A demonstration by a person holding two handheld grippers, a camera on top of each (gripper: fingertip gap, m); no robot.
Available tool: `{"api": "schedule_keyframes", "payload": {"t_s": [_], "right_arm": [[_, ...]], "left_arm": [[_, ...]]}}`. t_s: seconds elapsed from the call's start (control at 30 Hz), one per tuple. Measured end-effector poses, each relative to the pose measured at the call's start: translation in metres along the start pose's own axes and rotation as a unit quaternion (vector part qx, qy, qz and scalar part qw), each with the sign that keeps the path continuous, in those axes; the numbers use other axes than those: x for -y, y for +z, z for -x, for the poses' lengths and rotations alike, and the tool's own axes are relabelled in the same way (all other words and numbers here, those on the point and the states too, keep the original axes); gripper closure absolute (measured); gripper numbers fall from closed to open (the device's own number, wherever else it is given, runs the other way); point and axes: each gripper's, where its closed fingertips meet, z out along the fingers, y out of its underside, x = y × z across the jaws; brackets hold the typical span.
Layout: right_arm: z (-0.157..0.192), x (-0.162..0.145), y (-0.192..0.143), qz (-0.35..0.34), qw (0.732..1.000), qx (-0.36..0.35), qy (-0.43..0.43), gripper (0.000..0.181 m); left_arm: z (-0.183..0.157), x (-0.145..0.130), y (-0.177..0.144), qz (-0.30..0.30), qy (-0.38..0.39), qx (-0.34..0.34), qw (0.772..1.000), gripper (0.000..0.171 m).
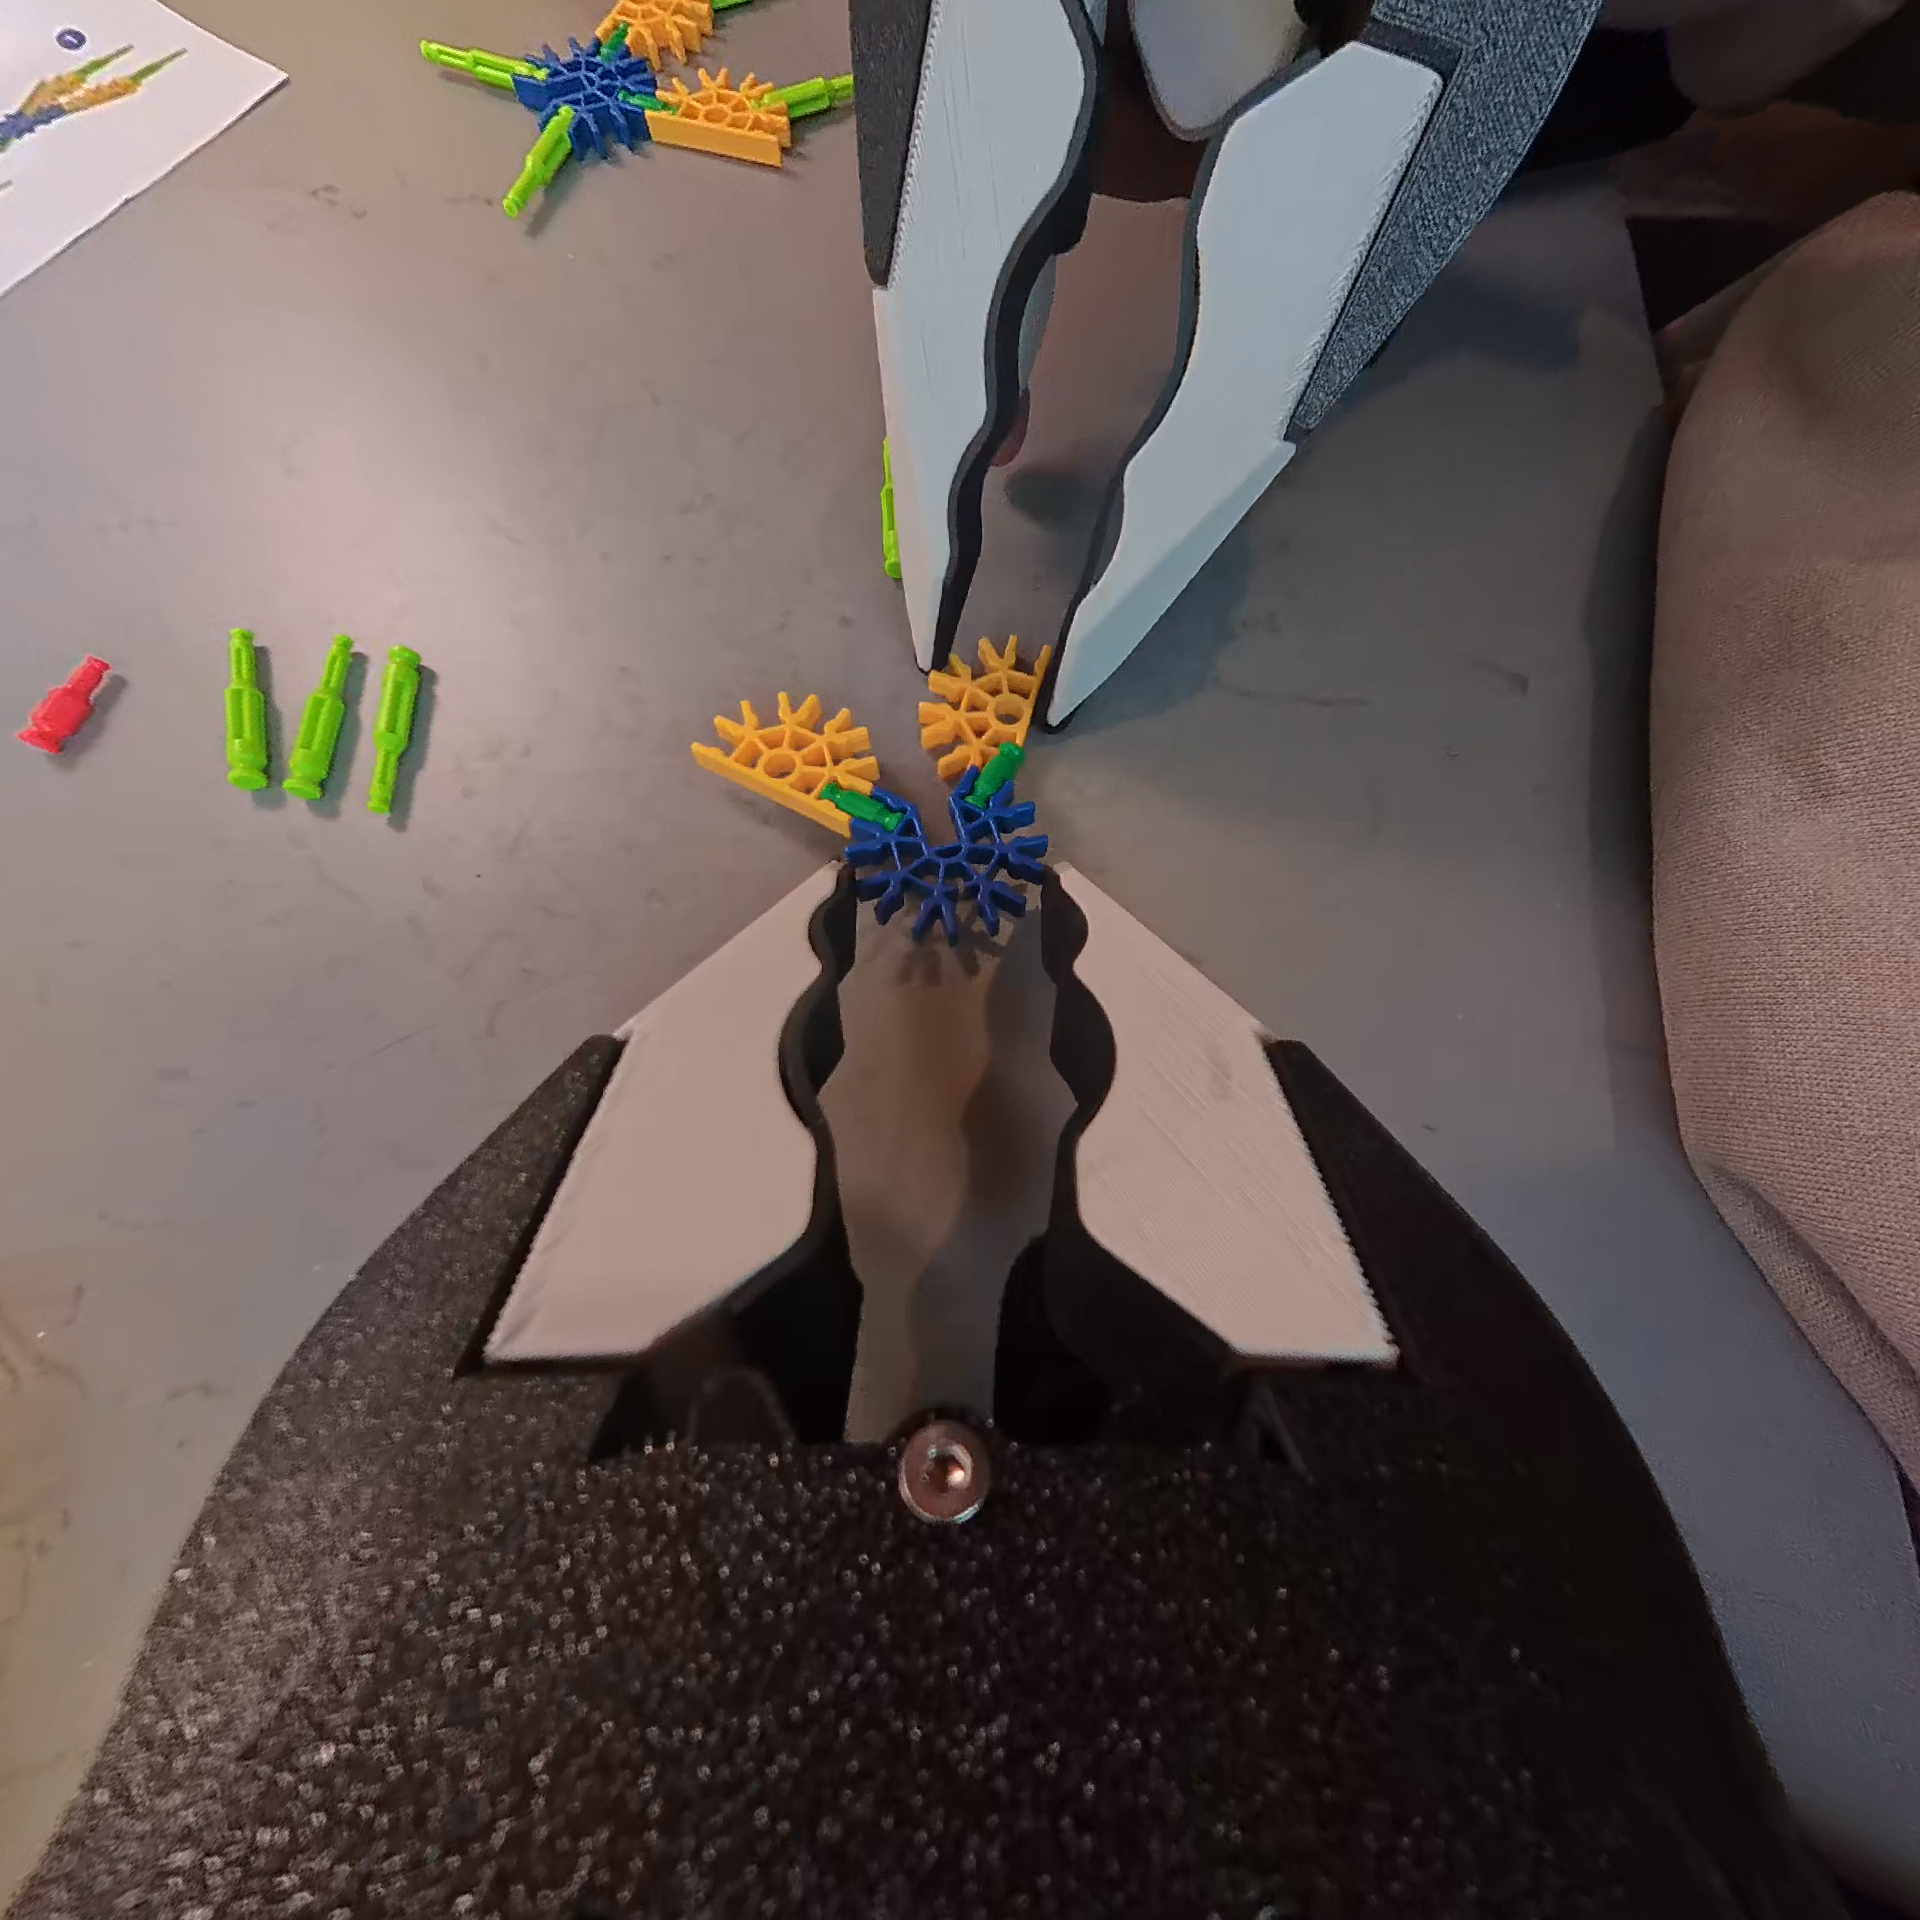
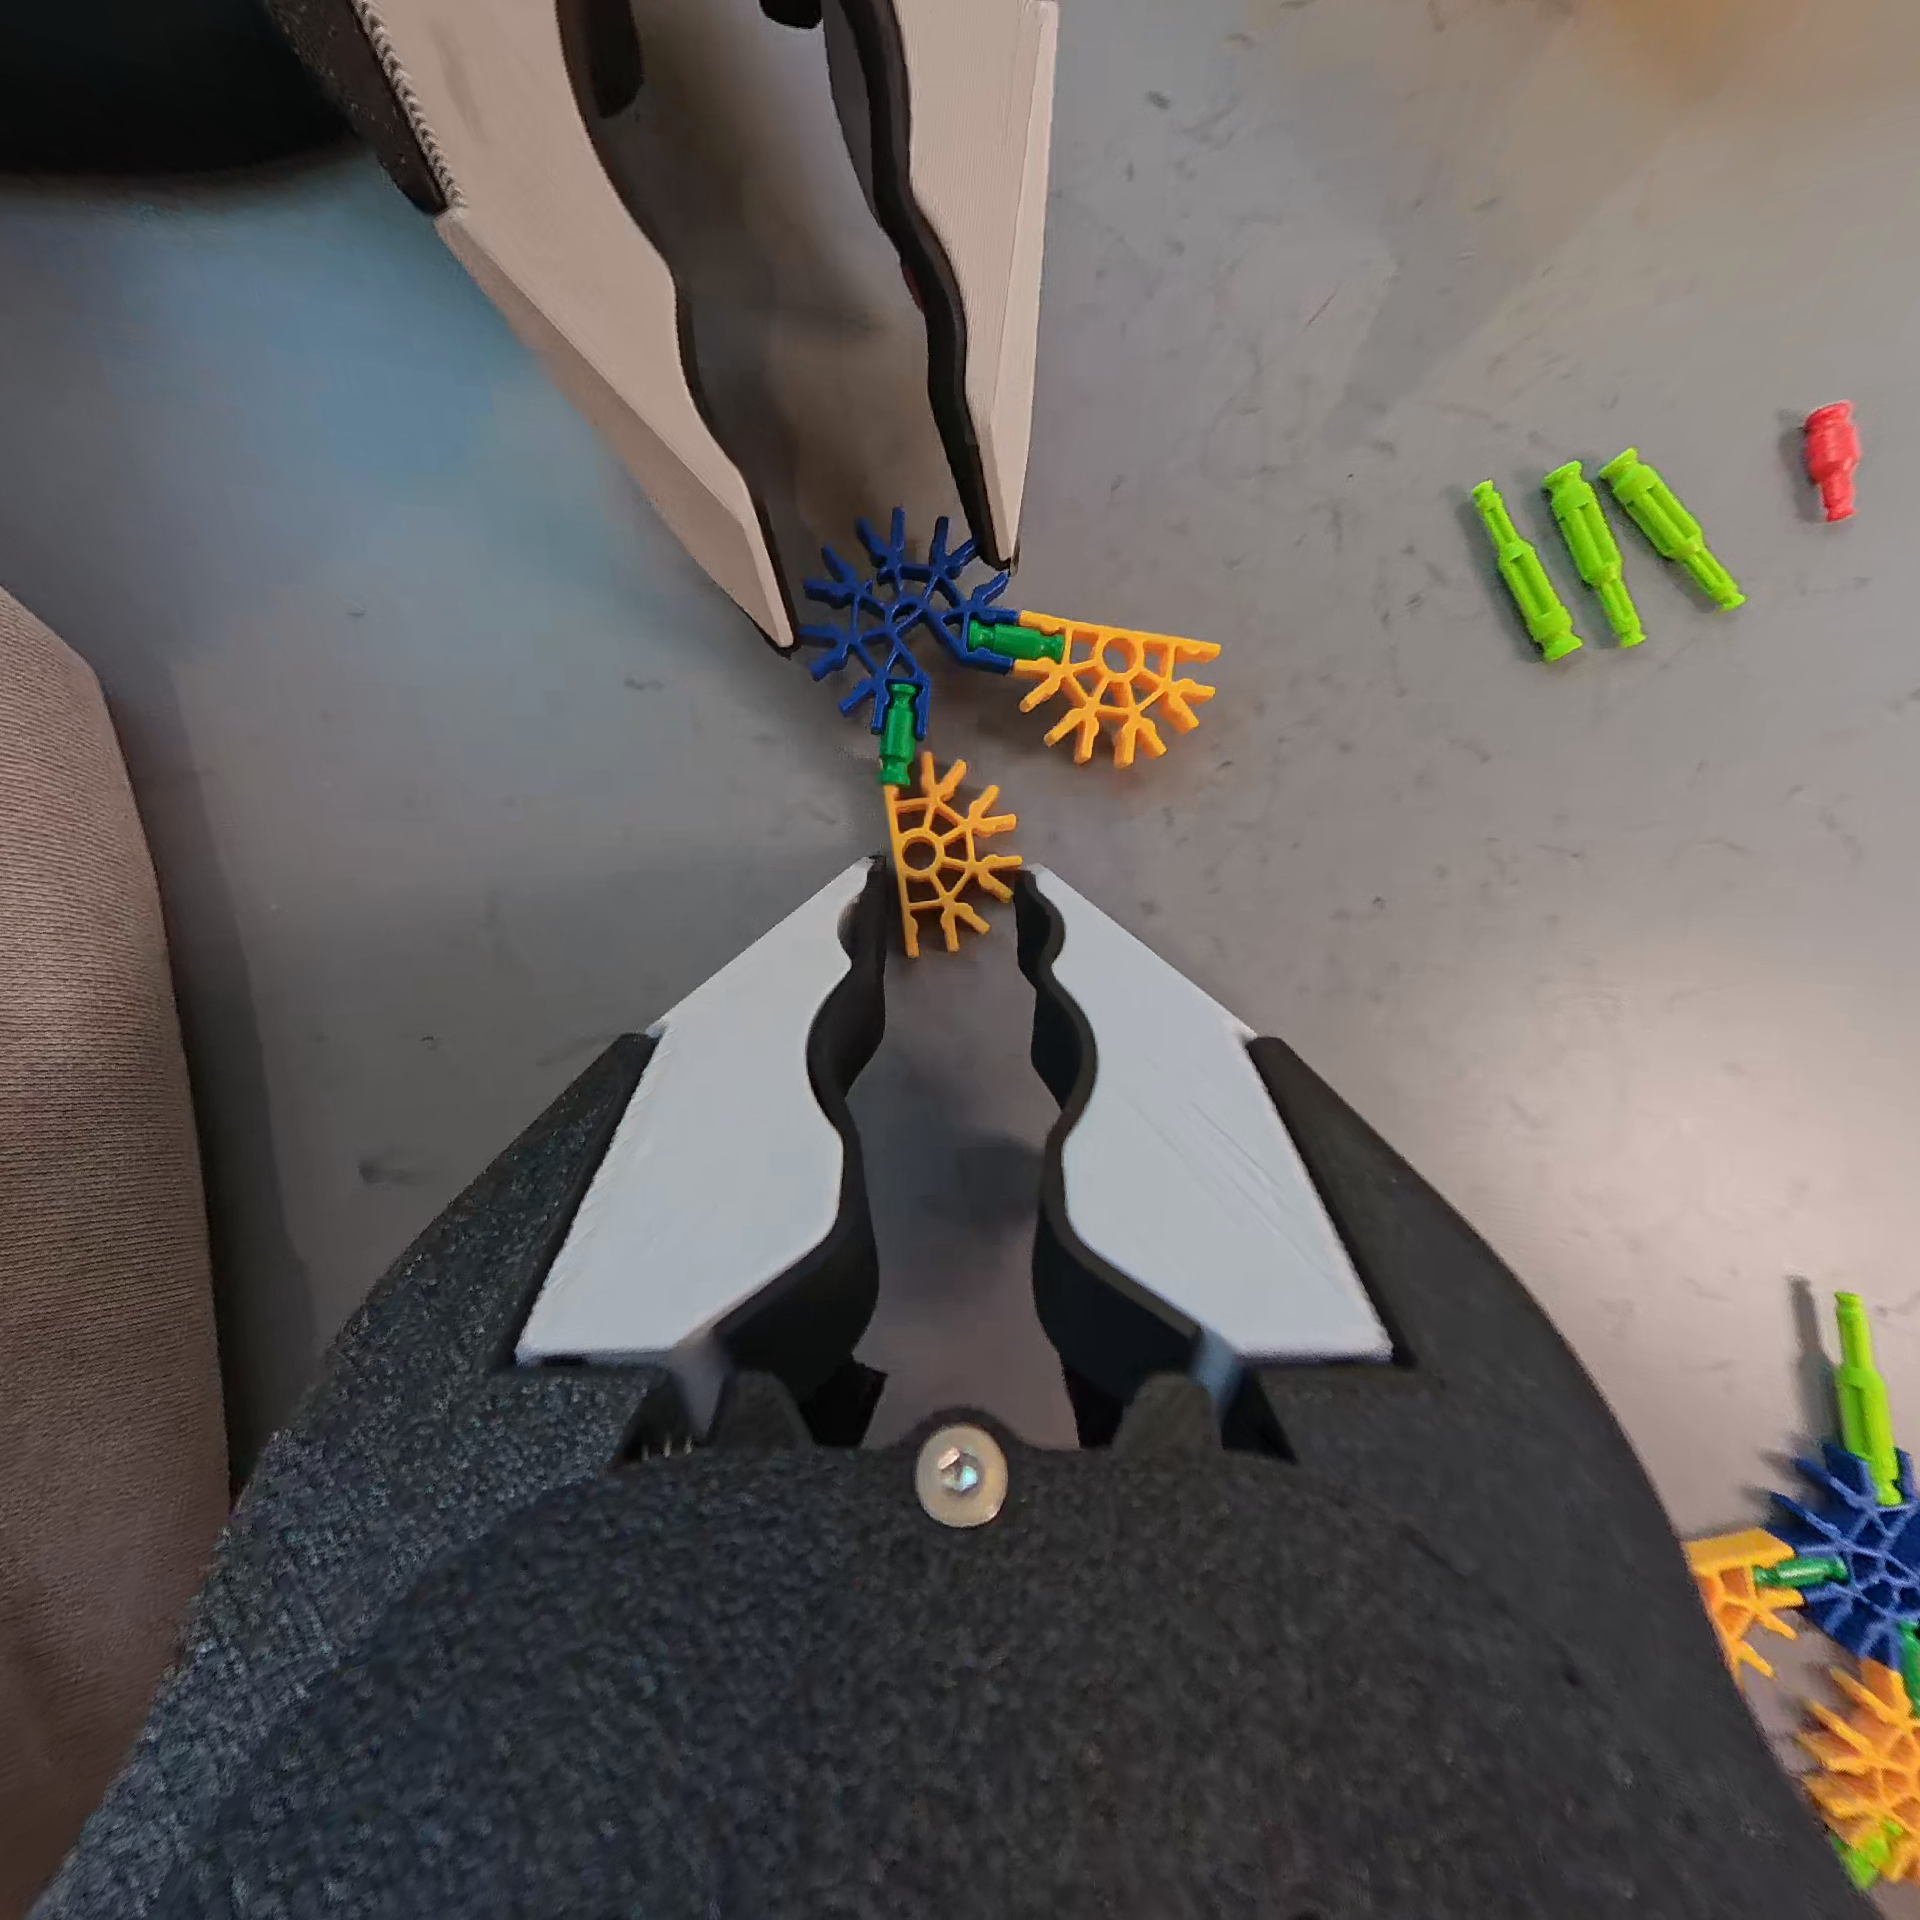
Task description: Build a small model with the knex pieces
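Two grippers show, the left gripper [image 1: 948, 883] and the right gripper [image 2: 951, 873]. Two blue snowflake pieces lie on the table [image 1: 520, 468]: the near blue piece [image 1: 948, 860] and the far blue piece [image 1: 592, 88]. Two yellow fan pieces [image 1: 795, 756] [image 1: 982, 707] join the near one by two short dark green pegs [image 1: 860, 805] [image 1: 995, 774]. Three loose light green rods [image 1: 322, 719] lie in a row at the left, with one red peg [image 1: 64, 704] beside them. One printed sheet [image 1: 94, 125] sits far left.

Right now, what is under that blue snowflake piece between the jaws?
Only the grey table shows beneath the blue piece, which lies flat between the left gripper's jaws. Whatever sits directly beneath its spokes is covered.
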Motion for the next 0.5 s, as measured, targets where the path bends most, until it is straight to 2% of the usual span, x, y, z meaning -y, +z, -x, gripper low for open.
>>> {"api": "schedule_keyframes", "payload": {"t_s": [0.27,0.37,0.5], "right_arm": [[-0.002,0.0,-0.001,0.001,1.0,-0.005,0.015,0.158],[-0.001,0.008,-0.006,-0.018,1.0,-0.003,0.019,0.157],[0.005,0.024,-0.01,-0.043,0.999,0.011,0.008,0.175]], "left_arm": [[0.003,-0.005,0.004,0.019,-0.028,0.029,0.999,0.136],[0.003,-0.006,0.005,0.024,-0.035,0.036,0.998,0.136],[0.002,-0.009,0.007,0.031,-0.036,0.035,0.998,0.136]]}}
